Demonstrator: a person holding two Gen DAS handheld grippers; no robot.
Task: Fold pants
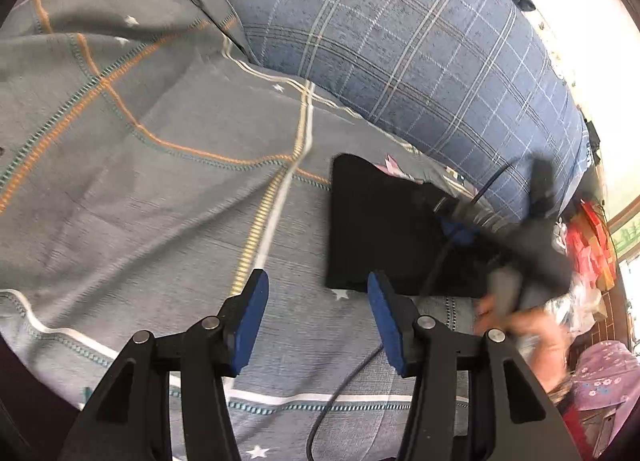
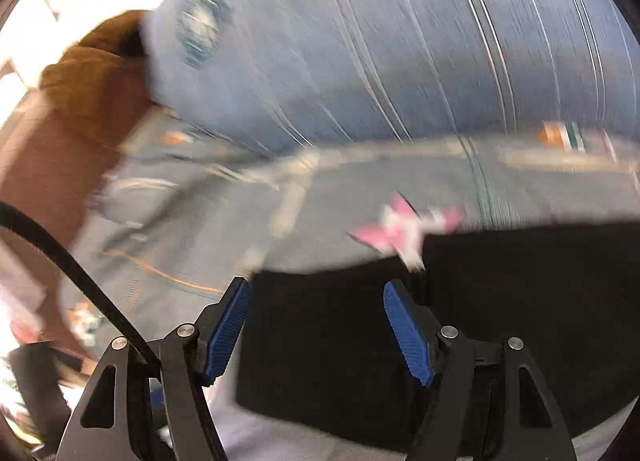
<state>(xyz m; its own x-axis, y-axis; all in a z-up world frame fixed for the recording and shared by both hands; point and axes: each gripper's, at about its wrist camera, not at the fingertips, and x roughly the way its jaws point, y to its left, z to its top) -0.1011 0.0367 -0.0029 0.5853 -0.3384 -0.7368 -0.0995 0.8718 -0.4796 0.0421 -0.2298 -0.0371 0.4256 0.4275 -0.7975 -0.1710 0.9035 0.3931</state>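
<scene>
The black pants [image 1: 380, 229] lie folded into a compact rectangle on the grey patterned bedsheet [image 1: 160, 181]. My left gripper [image 1: 318, 289] is open and empty, hovering over the sheet just in front of the pants' near left corner. The other gripper shows blurred in the left wrist view [image 1: 508, 285], above the pants' right end, with a hand on it. In the right wrist view, which is motion-blurred, my right gripper [image 2: 316, 297] is open and empty right above the folded pants [image 2: 480, 301].
A big blue plaid pillow [image 1: 400, 41] lies behind the pants and also shows in the right wrist view [image 2: 400, 41]. A black cable [image 1: 348, 381] trails across the sheet. Colourful clutter [image 1: 592, 245] sits at the far right. A brown headboard [image 2: 60, 141] is at the left.
</scene>
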